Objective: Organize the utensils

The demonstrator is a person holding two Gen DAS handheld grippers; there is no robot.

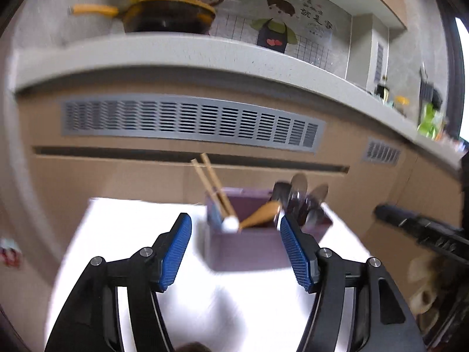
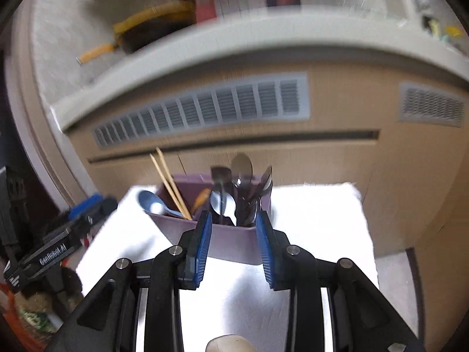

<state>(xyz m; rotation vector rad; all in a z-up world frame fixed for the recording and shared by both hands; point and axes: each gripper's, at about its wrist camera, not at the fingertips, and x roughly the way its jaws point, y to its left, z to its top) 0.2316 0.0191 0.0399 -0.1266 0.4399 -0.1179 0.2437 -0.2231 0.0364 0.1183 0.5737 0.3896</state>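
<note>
A purple utensil holder (image 1: 246, 246) stands on a white table (image 1: 140, 234). It holds wooden chopsticks (image 1: 212, 183), a wooden spoon (image 1: 261, 214) and several metal spoons (image 1: 302, 196). My left gripper (image 1: 236, 231) is open and empty, just in front of the holder. In the right wrist view the holder (image 2: 231, 243) also holds a blue-and-white spoon (image 2: 152, 202), chopsticks (image 2: 170, 182) and metal spoons (image 2: 234, 193). My right gripper (image 2: 234, 228) is open and empty, close to the holder's front wall. The left gripper (image 2: 58, 246) shows at the left there.
Beyond the table runs a beige cabinet front with grey vent grilles (image 1: 190, 120) under a grey counter (image 1: 205, 52). A yellow-handled black pan (image 1: 164, 14) sits on the counter. Bottles and jars (image 1: 428, 114) stand at the counter's far right. Clutter lies at the lower left of the right wrist view (image 2: 32, 308).
</note>
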